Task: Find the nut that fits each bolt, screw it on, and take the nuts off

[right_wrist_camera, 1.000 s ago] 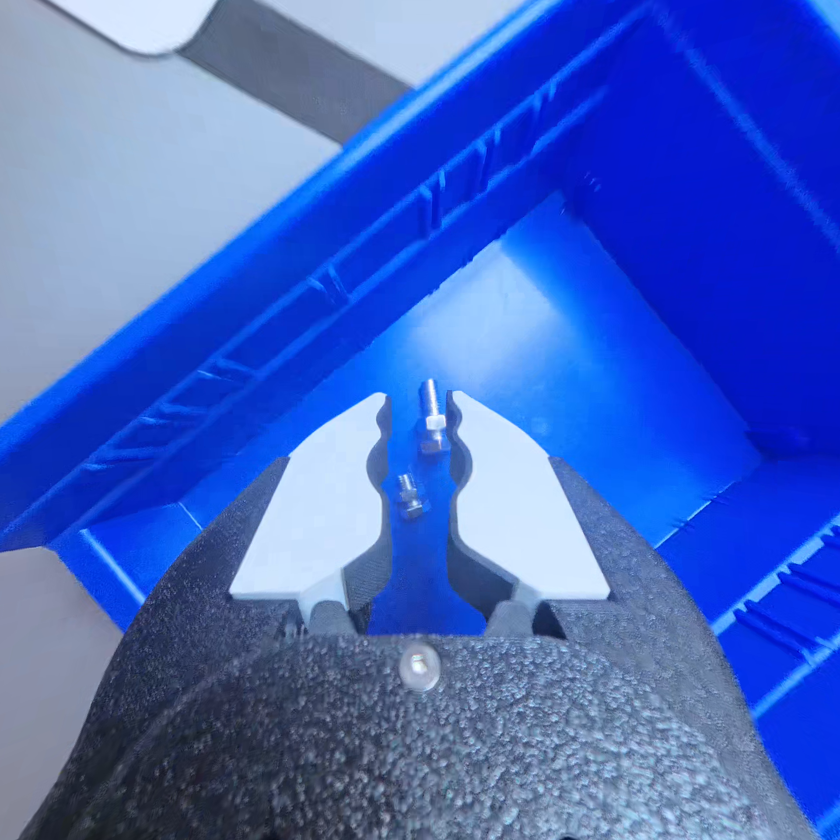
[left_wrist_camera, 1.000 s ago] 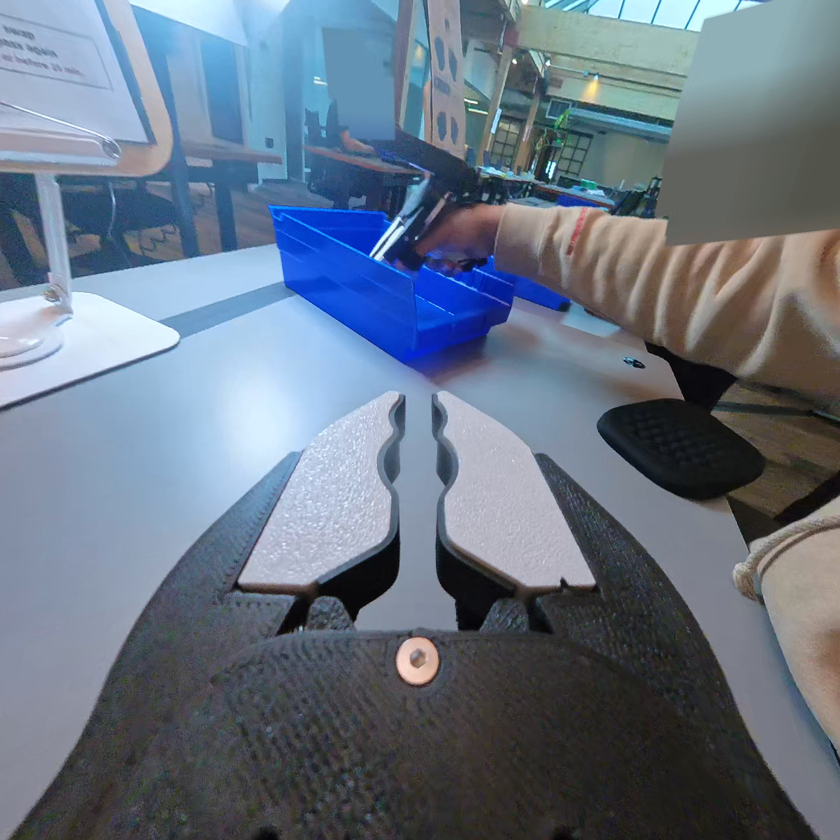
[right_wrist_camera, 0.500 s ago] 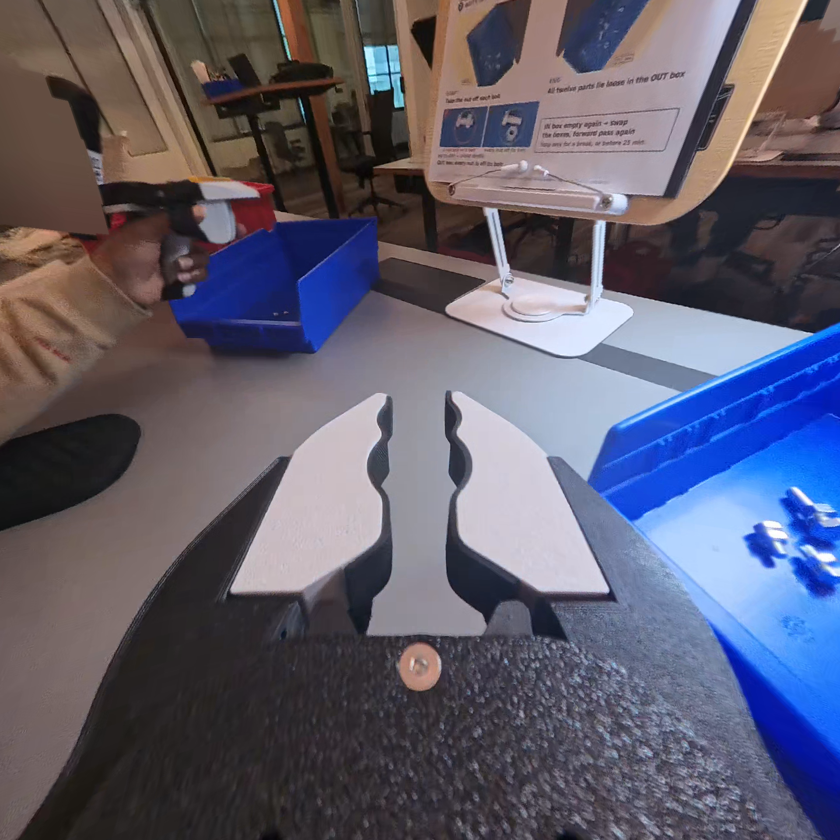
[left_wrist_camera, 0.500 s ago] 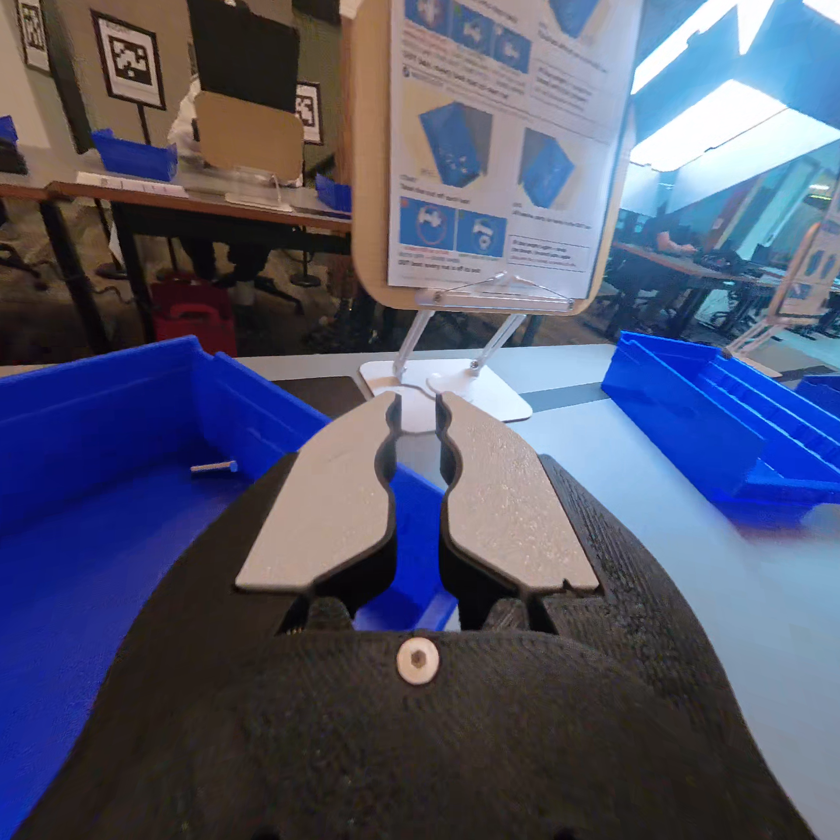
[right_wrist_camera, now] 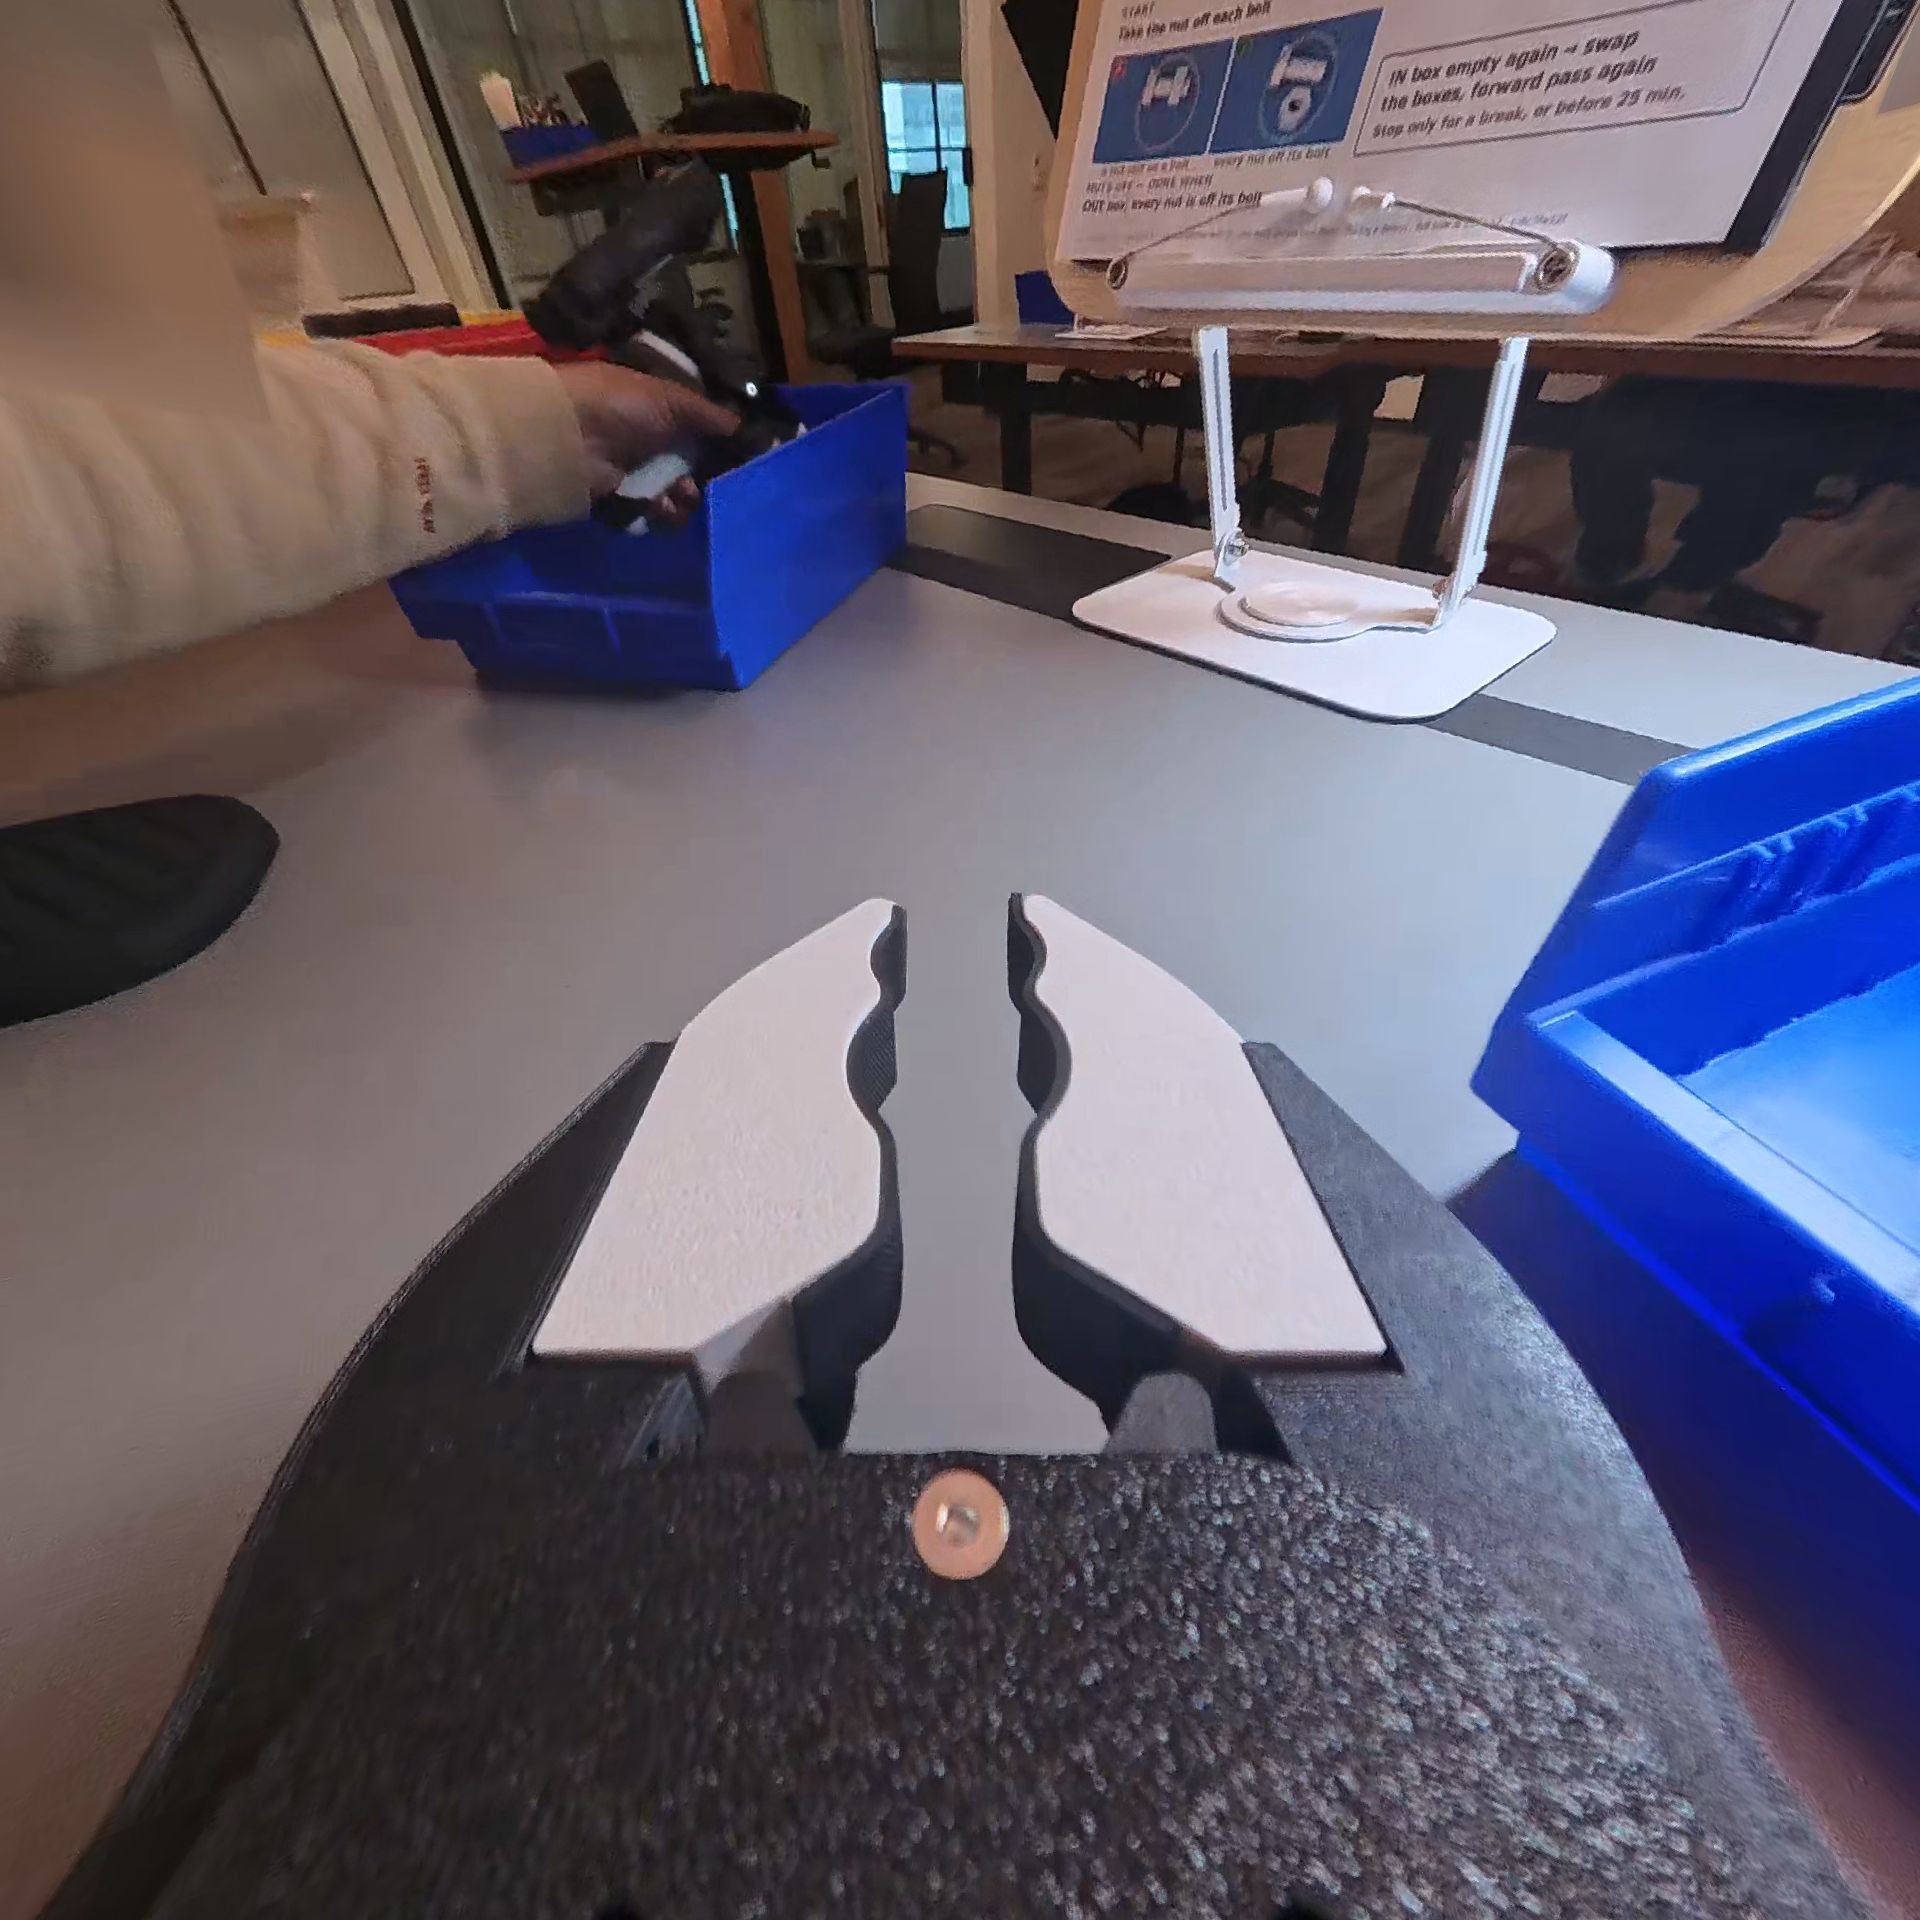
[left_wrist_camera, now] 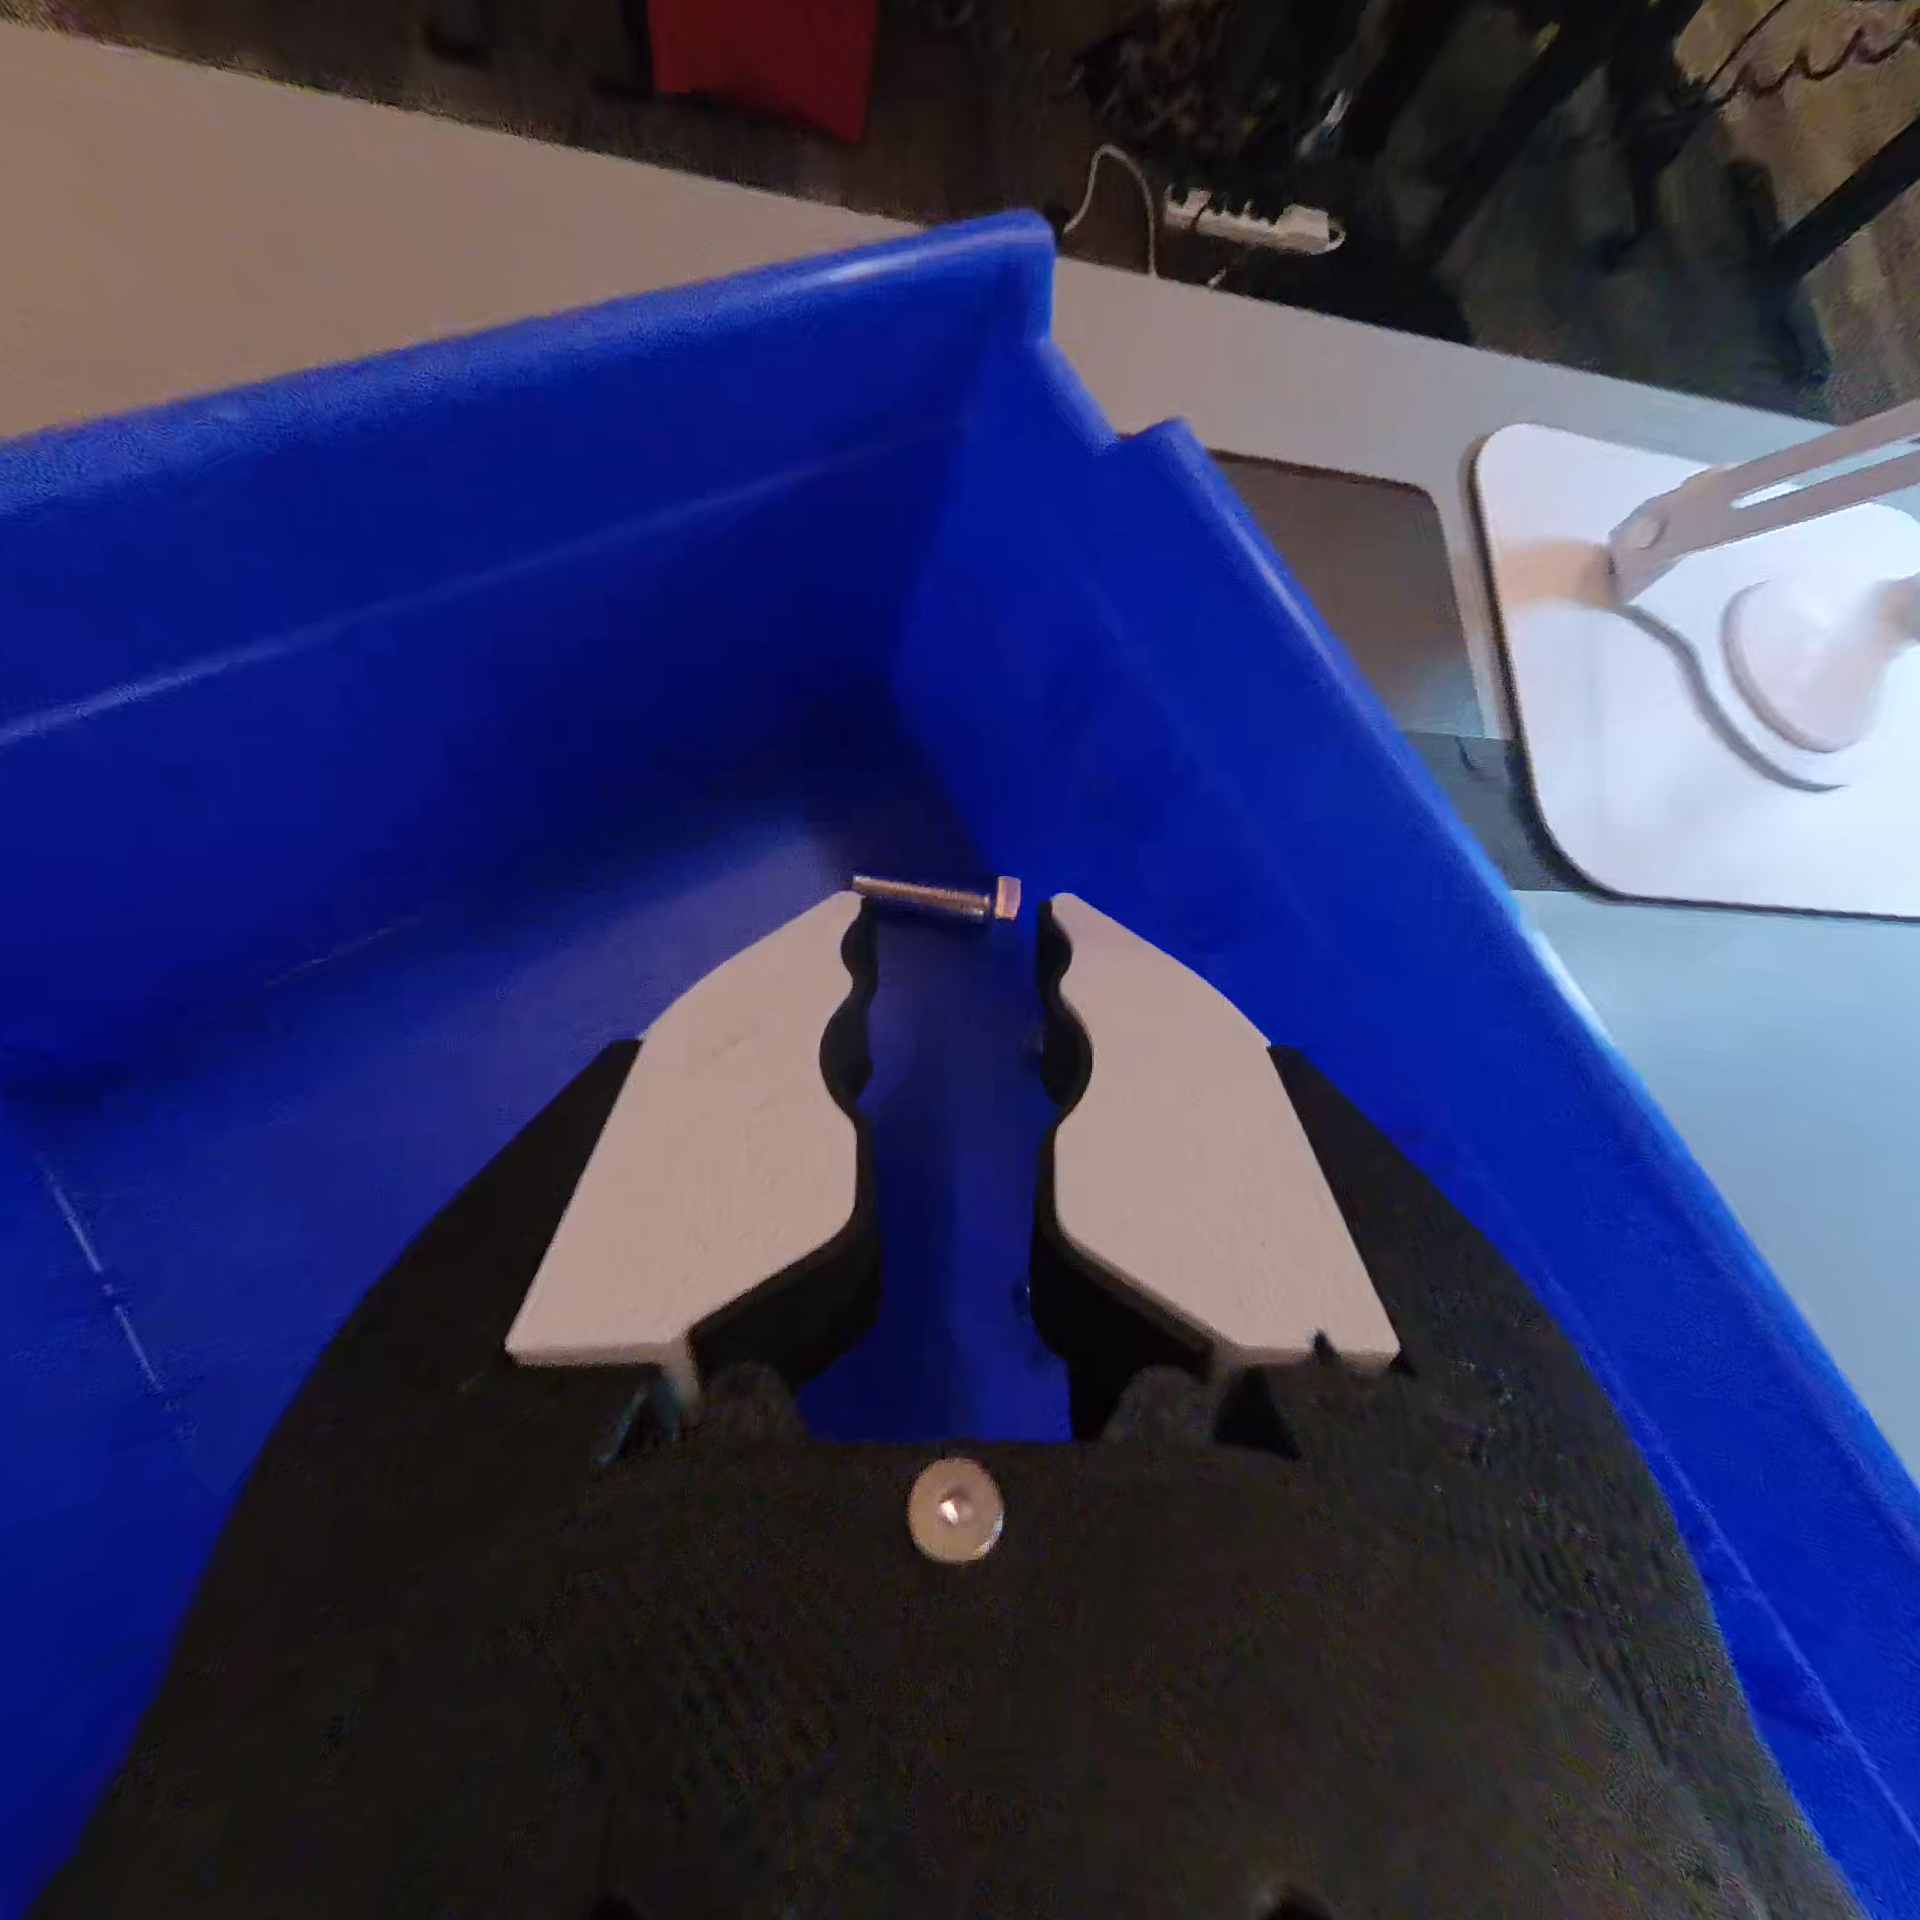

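A small silver bolt (left_wrist_camera: 935, 898) lies on its side on the floor of a blue bin (left_wrist_camera: 520, 582), near the bin's far corner. My left gripper (left_wrist_camera: 956, 914) is open and empty inside this bin, its fingertips just short of the bolt's two ends. In the right wrist view the left gripper (right_wrist_camera: 665, 457) shows farther off, held by a hand in that same blue bin (right_wrist_camera: 790, 540). My right gripper (right_wrist_camera: 956, 914) is open and empty above the grey table (right_wrist_camera: 935, 790). A second blue bin (right_wrist_camera: 1745, 997) stands to its right.
A white stand (right_wrist_camera: 1320, 634) holding an instruction sheet (right_wrist_camera: 1455, 94) stands at the back of the table; its base shows in the left wrist view (left_wrist_camera: 1704, 686). A black pad (right_wrist_camera: 114, 894) lies at the table's left edge. A cream sleeve (right_wrist_camera: 249, 488) reaches across. Some 50 centimeters of space lies between my two pairs of fingers.
My left gripper has swung into the left bin, tilted down, opened wider, and come up to the bolt. My right gripper left the right bin empty and now hovers over the table.
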